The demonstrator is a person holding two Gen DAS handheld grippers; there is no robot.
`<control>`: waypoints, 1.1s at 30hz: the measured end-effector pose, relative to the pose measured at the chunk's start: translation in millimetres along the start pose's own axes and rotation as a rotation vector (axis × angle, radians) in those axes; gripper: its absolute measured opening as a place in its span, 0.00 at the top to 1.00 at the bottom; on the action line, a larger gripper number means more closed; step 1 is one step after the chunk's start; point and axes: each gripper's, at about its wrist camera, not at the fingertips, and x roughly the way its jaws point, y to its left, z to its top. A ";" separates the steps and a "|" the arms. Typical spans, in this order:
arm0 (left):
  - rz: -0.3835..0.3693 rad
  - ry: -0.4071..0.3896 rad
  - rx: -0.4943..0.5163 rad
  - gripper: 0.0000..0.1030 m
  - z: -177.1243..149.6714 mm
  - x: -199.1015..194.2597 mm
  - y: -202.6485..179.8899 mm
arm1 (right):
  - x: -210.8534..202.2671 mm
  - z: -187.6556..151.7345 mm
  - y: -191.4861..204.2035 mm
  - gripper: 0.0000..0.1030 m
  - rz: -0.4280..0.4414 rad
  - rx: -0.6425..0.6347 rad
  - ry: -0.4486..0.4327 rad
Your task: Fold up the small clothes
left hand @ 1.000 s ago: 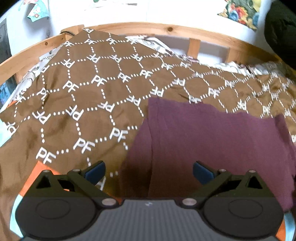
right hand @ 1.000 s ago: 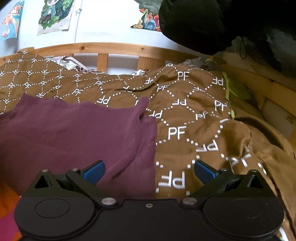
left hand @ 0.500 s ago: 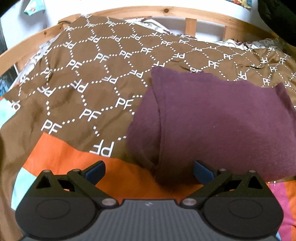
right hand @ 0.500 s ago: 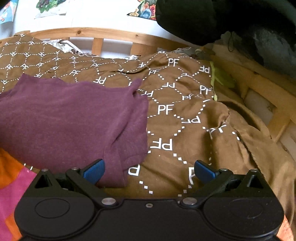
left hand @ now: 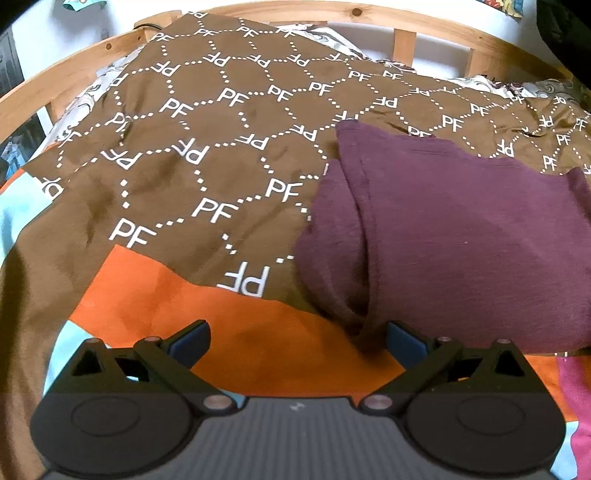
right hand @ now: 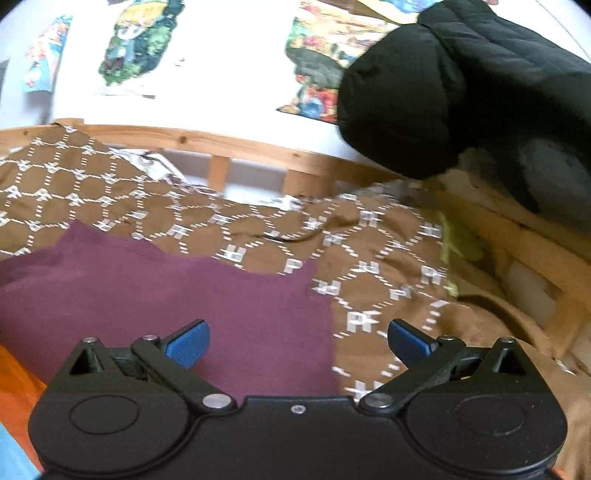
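Observation:
A maroon garment (left hand: pixel 461 236) lies folded on a brown patterned bedspread (left hand: pixel 207 155), with a doubled edge along its left side. In the left wrist view my left gripper (left hand: pixel 297 341) is open at the garment's near left corner, its right fingertip (left hand: pixel 404 338) close to the hem and nothing between the jaws. From the right wrist view, the same maroon garment (right hand: pixel 177 295) spreads at lower left. My right gripper (right hand: pixel 297 341) is open above the garment's right edge, holding nothing.
A wooden bed rail (left hand: pixel 402 22) runs round the far side. An orange, light-blue and pink cover (left hand: pixel 207 306) shows under the bedspread at the near edge. A black padded jacket (right hand: pixel 454 96) hangs at upper right. Posters (right hand: pixel 140 40) hang on the white wall.
Both grippers drew back from over the garment towards its near edge, staying open. In the last half second the right gripper tilted up, so more wall and jacket show, with motion blur.

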 end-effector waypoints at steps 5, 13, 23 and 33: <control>-0.015 0.012 -0.007 0.01 -0.2 1.6 7.3 | 12.8 6.9 33.8 0.01 0.094 -0.029 0.011; -0.121 -0.043 -0.065 0.01 -1.7 -6.6 22.0 | 31.2 -1.8 75.5 0.01 0.170 -0.076 0.067; -0.147 -0.100 -0.083 0.01 23.2 0.5 31.1 | 42.8 -26.2 82.1 0.01 0.204 -0.042 0.137; -0.240 -0.098 -0.062 0.01 41.7 25.1 11.9 | 41.5 -26.2 86.1 0.01 0.193 -0.074 0.131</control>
